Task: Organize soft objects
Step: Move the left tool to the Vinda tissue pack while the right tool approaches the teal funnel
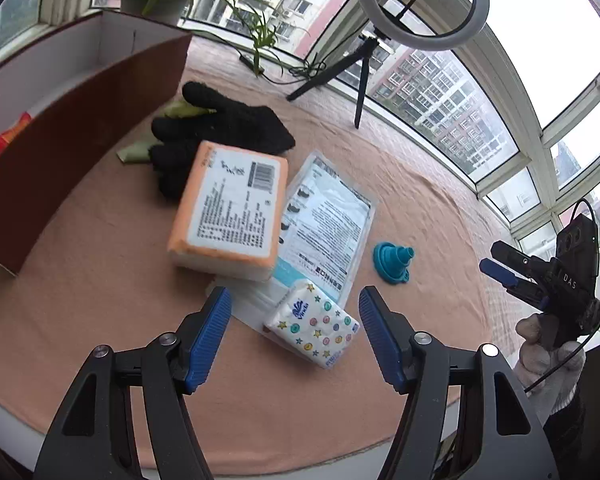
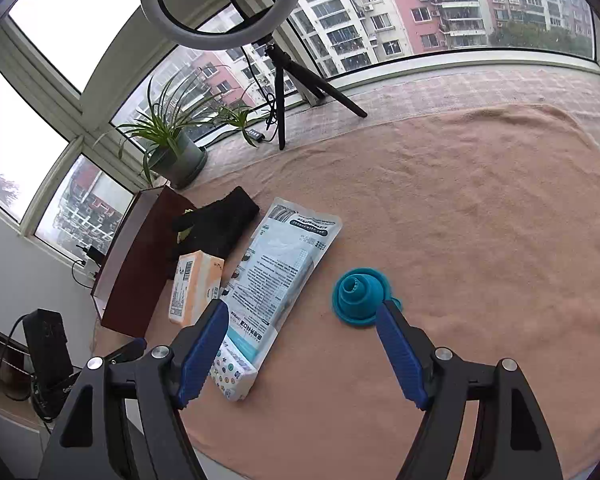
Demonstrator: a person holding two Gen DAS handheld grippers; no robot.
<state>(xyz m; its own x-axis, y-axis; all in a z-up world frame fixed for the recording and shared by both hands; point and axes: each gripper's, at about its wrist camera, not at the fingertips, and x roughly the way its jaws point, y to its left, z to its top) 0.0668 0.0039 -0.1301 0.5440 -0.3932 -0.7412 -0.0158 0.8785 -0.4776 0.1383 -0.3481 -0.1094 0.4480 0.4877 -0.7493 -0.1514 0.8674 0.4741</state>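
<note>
On the peach towel (image 1: 100, 280) lie a black fuzzy glove (image 1: 220, 128), an orange tissue pack (image 1: 228, 210), a clear mask packet (image 1: 328, 216) and a small star-patterned tissue pack (image 1: 312, 326). My left gripper (image 1: 293, 294) is open just above the small pack, which sits between the fingertips without touching them. My right gripper (image 2: 302, 308) is open with nothing in it, hovering near a teal collapsible funnel (image 2: 360, 296); the mask packet (image 2: 284, 264) lies to its left. From the left wrist view, the right gripper (image 1: 494, 258) shows at the right edge, held by a gloved hand (image 1: 548, 352).
A brown box (image 1: 80, 128) with a white inside stands at the left, with something red and orange in it. A ring light on a tripod (image 2: 280, 92) and a potted plant (image 2: 176, 152) stand by the windows. Bare towel (image 2: 480, 220) stretches to the right.
</note>
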